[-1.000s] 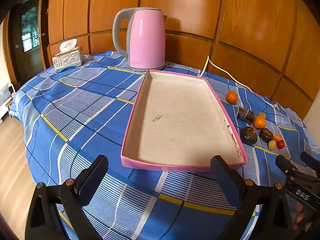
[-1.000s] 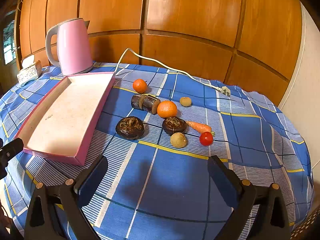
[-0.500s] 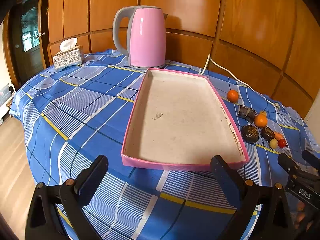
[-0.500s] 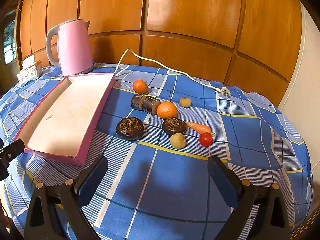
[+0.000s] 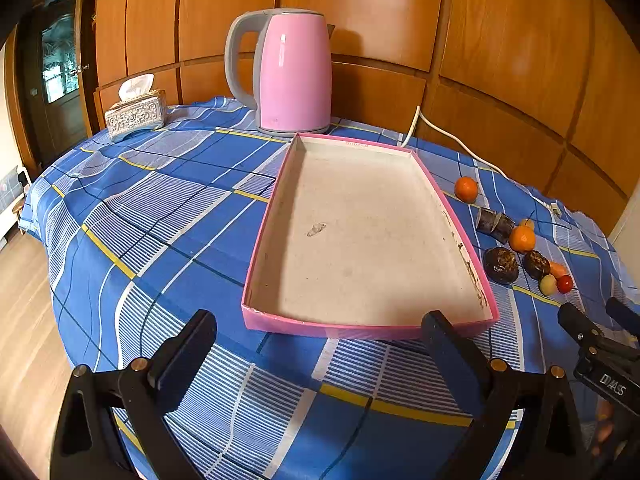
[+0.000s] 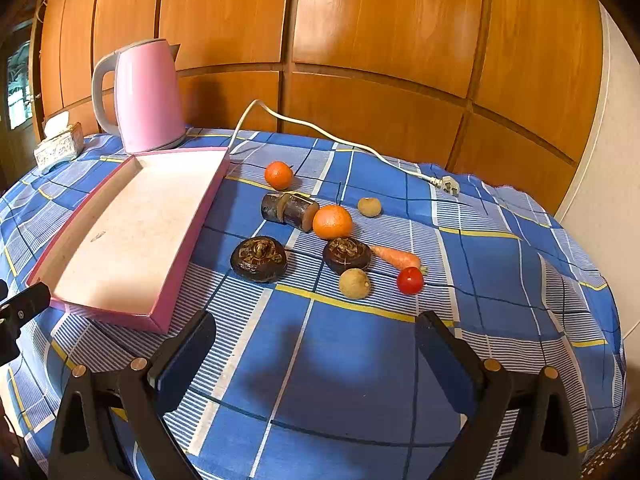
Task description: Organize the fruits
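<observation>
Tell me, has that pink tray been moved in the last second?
No. The pink tray has the same place relative to the pink kettle behind it and the fruit beside it; only the camera view drifted slightly.

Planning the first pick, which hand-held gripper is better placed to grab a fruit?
Probably the right hand-held gripper: open, it faces the fruit cluster, with the tomato and orange just ahead. The left hand-held gripper faces the empty tray, with the fruits off to its side.

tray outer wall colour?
Pink; the tray has a whitish inside. The right wrist view shows its outer wall best.
</observation>
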Motion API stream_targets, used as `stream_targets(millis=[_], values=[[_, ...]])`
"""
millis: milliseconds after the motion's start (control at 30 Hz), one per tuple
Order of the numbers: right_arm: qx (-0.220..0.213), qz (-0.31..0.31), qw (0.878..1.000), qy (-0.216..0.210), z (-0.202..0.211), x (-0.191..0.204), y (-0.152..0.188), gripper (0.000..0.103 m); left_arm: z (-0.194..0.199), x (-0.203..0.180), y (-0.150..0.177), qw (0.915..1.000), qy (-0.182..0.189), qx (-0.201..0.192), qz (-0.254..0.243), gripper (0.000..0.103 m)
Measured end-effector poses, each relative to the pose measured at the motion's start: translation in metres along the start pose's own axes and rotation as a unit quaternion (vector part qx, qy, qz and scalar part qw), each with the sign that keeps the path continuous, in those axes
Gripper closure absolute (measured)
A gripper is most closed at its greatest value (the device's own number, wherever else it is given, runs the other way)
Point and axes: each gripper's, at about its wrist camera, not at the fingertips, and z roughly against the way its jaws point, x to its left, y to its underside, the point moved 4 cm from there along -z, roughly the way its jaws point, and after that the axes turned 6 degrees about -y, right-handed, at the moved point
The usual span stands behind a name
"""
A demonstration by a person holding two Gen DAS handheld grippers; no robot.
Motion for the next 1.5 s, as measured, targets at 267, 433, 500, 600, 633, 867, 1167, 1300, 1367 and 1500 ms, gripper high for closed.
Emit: stream_targets(millis=[267, 433, 500, 600, 633, 867, 1167, 1300, 1367, 1500], values=[[0.001, -0.008, 1.000, 0.001, -0.002, -0.007, 0.000, 0.002, -0.002, -0.006, 0.002, 0.9999, 0.006, 0.002, -0.014, 0.000], [-0.008, -0.080, 0.996, 0.034, -0.006, -0.058, -0.009, 0.002, 0.003, -0.017, -0.006, 0.9984, 0.021, -0.017, -0.049, 0.000], [-0.010, -0.131, 0.989, 0.066, -0.009, -0.092, -0.010, 0.002, 0.005, -0.024, -0.010, 0.9971, 0.028, -0.024, -0.066, 0.000], [-0.002, -0.218, 0.969, 0.113, -0.019, -0.147, -0.005, 0.002, 0.002, -0.033, -0.014, 0.9954, 0.045, -0.016, -0.083, 0.000], [0.006, -0.243, 0.961, 0.134, -0.023, -0.165, -0.001, 0.002, 0.001, -0.037, -0.015, 0.9948, 0.051, -0.013, -0.086, 0.000], [0.050, -0.349, 0.911, 0.215, -0.038, -0.243, 0.047, 0.001, -0.006, -0.068, -0.031, 0.9886, 0.068, 0.001, -0.134, 0.000], [0.073, -0.314, 0.919, 0.227, -0.056, -0.233, 0.048, 0.000, -0.023, -0.118, -0.053, 0.9735, 0.114, 0.022, -0.197, 0.002], [0.073, -0.312, 0.919, 0.231, -0.055, -0.234, 0.049, 0.000, -0.033, -0.143, -0.056, 0.9639, 0.147, 0.044, -0.218, 0.018], [0.073, -0.311, 0.919, 0.232, -0.055, -0.233, 0.049, 0.000, -0.036, -0.156, -0.056, 0.9577, 0.160, 0.049, -0.234, 0.024], [0.073, -0.310, 0.919, 0.233, -0.056, -0.232, 0.049, 0.000, -0.046, -0.185, -0.052, 0.9420, 0.177, 0.061, -0.279, 0.027]])
